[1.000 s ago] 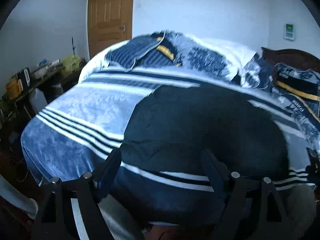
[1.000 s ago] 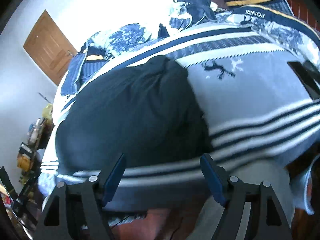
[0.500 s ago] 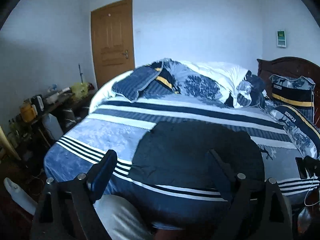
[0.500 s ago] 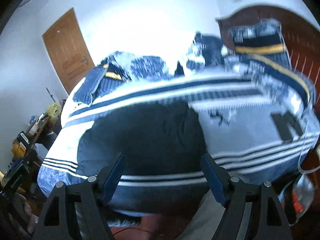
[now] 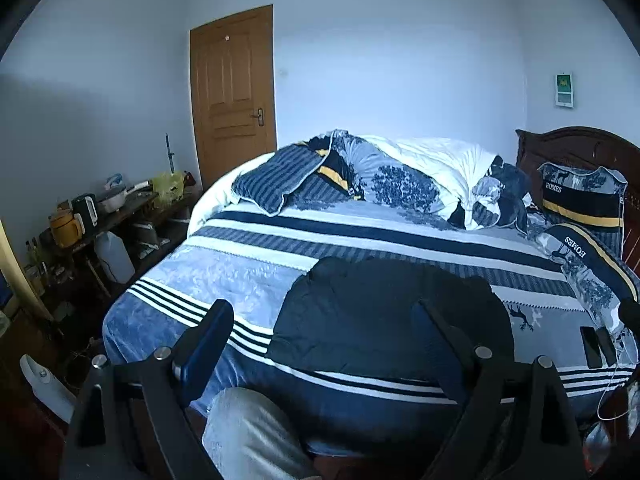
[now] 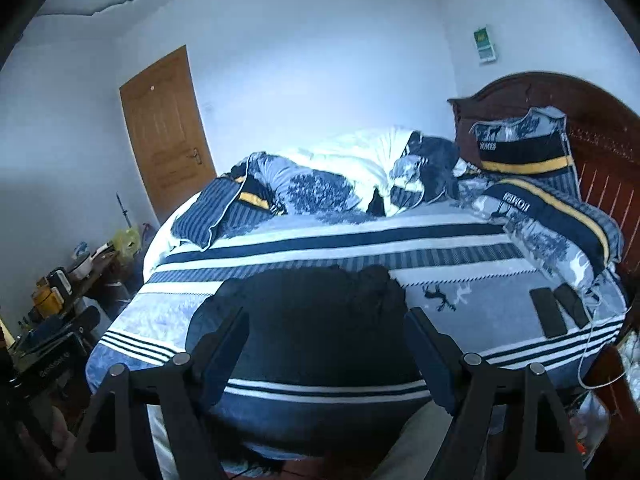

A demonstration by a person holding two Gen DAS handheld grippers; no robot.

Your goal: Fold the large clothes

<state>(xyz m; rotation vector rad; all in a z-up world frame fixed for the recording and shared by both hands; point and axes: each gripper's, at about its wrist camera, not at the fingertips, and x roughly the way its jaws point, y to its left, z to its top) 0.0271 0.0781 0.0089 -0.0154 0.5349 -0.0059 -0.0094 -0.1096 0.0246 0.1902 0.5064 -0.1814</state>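
A dark garment (image 5: 384,316) lies folded into a rough rectangle on the near part of the striped blue and white bed (image 5: 248,276). It also shows in the right wrist view (image 6: 316,320). My left gripper (image 5: 324,344) is open and empty, held back from the bed's near edge, above the garment's near side. My right gripper (image 6: 326,344) is open and empty too, also off the bed's near edge and facing the garment. Neither gripper touches the cloth.
Two dark phones (image 6: 558,310) with a white cable lie on the bed's right side. Crumpled quilt and pillows (image 5: 400,184) fill the far side by the wooden headboard (image 6: 560,120). A cluttered side table (image 5: 92,212) stands left; a wooden door (image 5: 234,92) is behind.
Both grippers have pulled back and up from the bed. The garment now looks smaller and farther, and the whole room shows. The garment has not moved.
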